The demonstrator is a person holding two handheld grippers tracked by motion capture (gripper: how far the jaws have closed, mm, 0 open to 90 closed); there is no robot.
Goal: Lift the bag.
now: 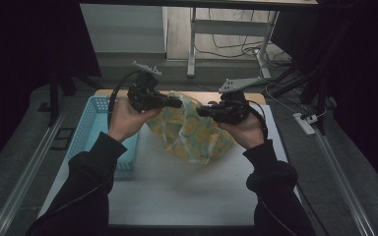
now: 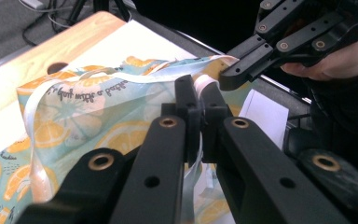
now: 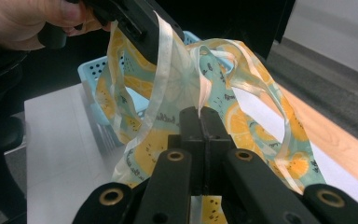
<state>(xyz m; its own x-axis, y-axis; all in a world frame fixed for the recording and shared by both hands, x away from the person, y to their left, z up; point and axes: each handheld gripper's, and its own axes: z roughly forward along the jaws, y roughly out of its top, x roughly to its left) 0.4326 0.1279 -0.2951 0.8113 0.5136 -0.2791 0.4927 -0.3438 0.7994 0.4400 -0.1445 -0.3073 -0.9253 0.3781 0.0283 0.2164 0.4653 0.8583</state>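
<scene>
A soft fabric bag (image 1: 192, 132) printed with orange slices on teal hangs over the white table top (image 1: 177, 191), held up between both grippers. My left gripper (image 1: 179, 103) is shut on the bag's white-trimmed top edge. In the left gripper view its jaws (image 2: 199, 93) pinch that trim, with the bag (image 2: 98, 121) spread out to the left. My right gripper (image 1: 199, 110) is shut on the opposite edge, close to the left one. In the right gripper view the jaws (image 3: 199, 116) clamp a fold of the bag (image 3: 256, 126), whose handles loop loosely.
A light blue plastic basket (image 1: 91, 123) stands at the table's left side, also seen behind the bag as the basket (image 3: 93, 70). A wooden strip (image 2: 51, 51) runs along the far edge. Desk legs and cables lie on the floor beyond.
</scene>
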